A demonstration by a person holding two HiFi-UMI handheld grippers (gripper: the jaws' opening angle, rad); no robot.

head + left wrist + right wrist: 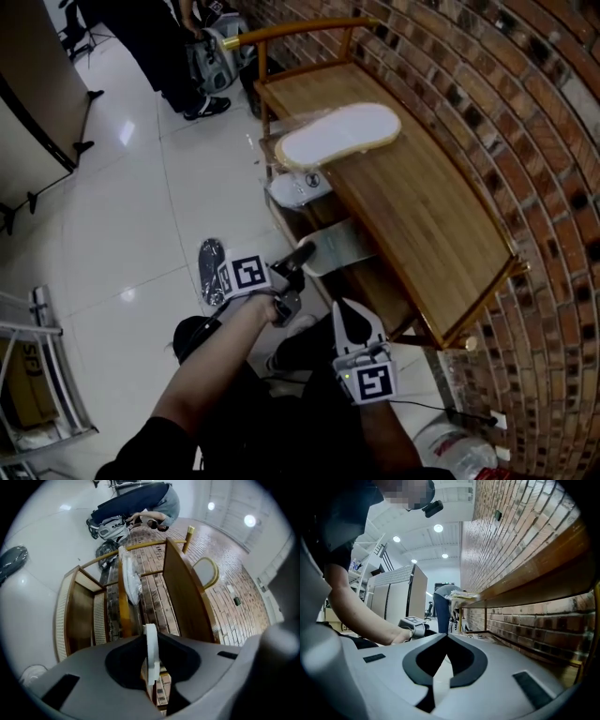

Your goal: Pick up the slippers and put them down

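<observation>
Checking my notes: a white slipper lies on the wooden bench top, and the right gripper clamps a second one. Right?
Not quite: the left gripper clamps the second slipper, as the left gripper view shows; the right gripper is shut and empty. A white slipper does lie on the wooden bench top.

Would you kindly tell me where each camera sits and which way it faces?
Head view: on the person's head, steeply down at the bench by the brick wall; forearms, left gripper, right gripper show.
Left gripper view: on that gripper, rolled sideways, facing the bench; jaws clamp a white slipper.
Right gripper view: on that gripper, level along the wall; left forearm shows.
Head and left gripper views share the bench-top slipper.
</observation>
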